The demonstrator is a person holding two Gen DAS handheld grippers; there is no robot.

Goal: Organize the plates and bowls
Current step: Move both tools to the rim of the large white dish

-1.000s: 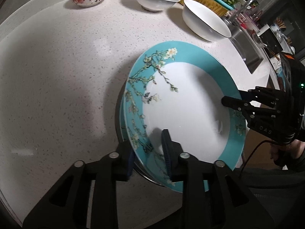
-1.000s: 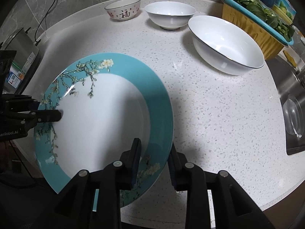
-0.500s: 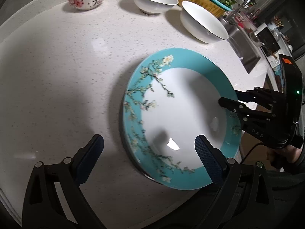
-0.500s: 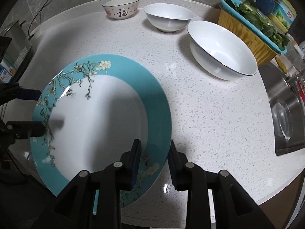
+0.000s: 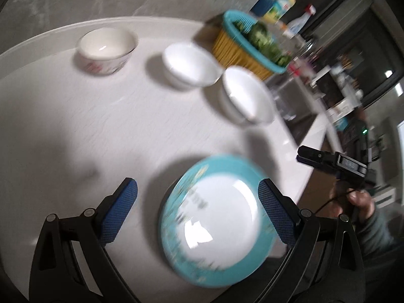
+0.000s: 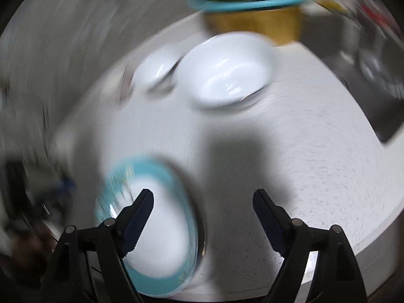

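Observation:
A teal-rimmed plate (image 5: 217, 217) with a blossom pattern lies on the white counter near its front edge, on top of another plate; it also shows in the right wrist view (image 6: 161, 240). My left gripper (image 5: 197, 212) is open and empty, raised above it. My right gripper (image 6: 202, 217) is open and empty, to the plate's right; it shows in the left wrist view (image 5: 313, 156). Three bowls stand at the back: a patterned one (image 5: 107, 50), a small white one (image 5: 189, 65) and a large white one (image 5: 246, 97) (image 6: 224, 68). Both views are blurred.
A yellow basket with a teal rim (image 5: 242, 48) (image 6: 252, 17) holds greens behind the bowls. A sink (image 6: 378, 88) lies to the right of the counter. Bottles (image 5: 277, 7) stand beyond the basket.
My right gripper has opened and let go of the plate. Both grippers have pulled back and up from the plate, which stays on the counter.

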